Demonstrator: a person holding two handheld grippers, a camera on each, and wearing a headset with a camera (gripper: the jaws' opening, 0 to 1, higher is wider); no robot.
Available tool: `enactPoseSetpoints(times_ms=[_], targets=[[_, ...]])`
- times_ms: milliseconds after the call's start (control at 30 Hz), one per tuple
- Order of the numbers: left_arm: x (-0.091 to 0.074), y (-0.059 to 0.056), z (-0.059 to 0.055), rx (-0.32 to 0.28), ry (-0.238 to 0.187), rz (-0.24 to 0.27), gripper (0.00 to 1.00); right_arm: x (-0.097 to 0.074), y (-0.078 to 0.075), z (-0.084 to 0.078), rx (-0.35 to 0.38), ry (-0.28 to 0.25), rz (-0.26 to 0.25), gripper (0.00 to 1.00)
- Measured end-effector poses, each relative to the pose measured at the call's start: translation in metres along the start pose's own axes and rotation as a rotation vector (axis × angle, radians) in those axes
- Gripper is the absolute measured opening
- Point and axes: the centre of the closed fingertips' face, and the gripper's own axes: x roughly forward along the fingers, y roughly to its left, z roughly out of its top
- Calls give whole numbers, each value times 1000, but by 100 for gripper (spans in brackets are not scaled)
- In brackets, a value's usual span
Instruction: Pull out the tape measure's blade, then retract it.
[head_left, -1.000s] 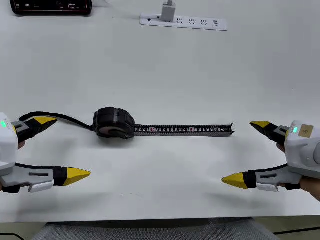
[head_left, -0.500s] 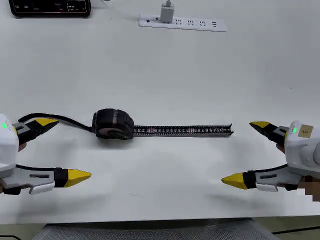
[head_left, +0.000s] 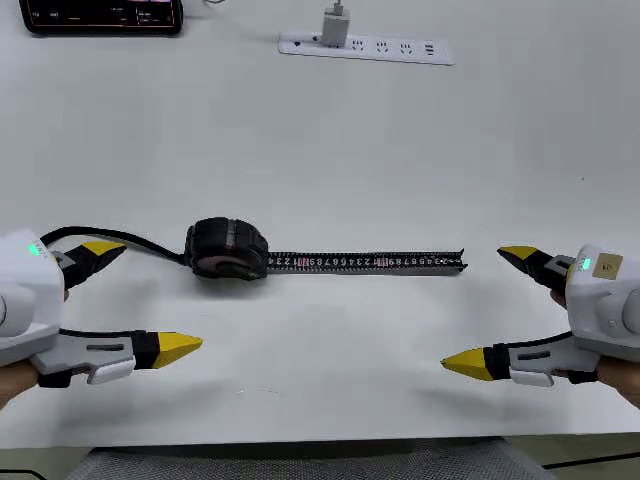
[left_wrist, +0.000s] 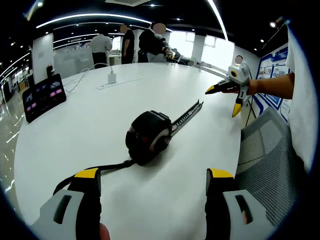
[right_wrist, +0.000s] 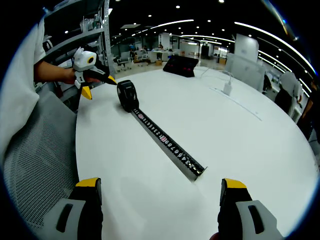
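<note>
A black tape measure (head_left: 227, 248) lies on the white table (head_left: 320, 150), its blade (head_left: 366, 262) drawn out to the right and lying flat. A black wrist strap (head_left: 110, 238) trails left from the case. My left gripper (head_left: 150, 296) hovers open a short way left of the case, which sits straight ahead between its yellow tips in the left gripper view (left_wrist: 150, 136). My right gripper (head_left: 480, 308) is open just right of the blade's end hook (right_wrist: 197, 172). Neither gripper touches the tape measure (right_wrist: 127, 95).
A white power strip (head_left: 366, 44) with a plugged charger lies at the table's far edge. A dark tablet (head_left: 102, 14) rests at the far left. The table's near edge runs just below both grippers, with a mesh chair (right_wrist: 40, 150) beside it. People stand beyond the table (left_wrist: 145, 42).
My left gripper has moved slightly right, toward the tape measure's case. The right gripper, the case and the extended blade have stayed where they were.
</note>
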Motion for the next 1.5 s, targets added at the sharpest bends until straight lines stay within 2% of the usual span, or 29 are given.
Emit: enactPoseSetpoints(times_ms=[167, 633, 1033, 1500], targets=[[5, 1, 3, -23, 1, 16, 84, 0, 0, -1, 2, 1, 0, 98], [24, -8, 16, -57, -23, 1, 83, 0, 1, -4, 9, 0, 2, 97], [34, -14, 20, -61, -23, -24, 82, -2, 0, -5, 13, -2, -3, 96], [44, -17, 23, -83, -29, -24, 80, -1, -2, -2, 15, -11, -3, 95]])
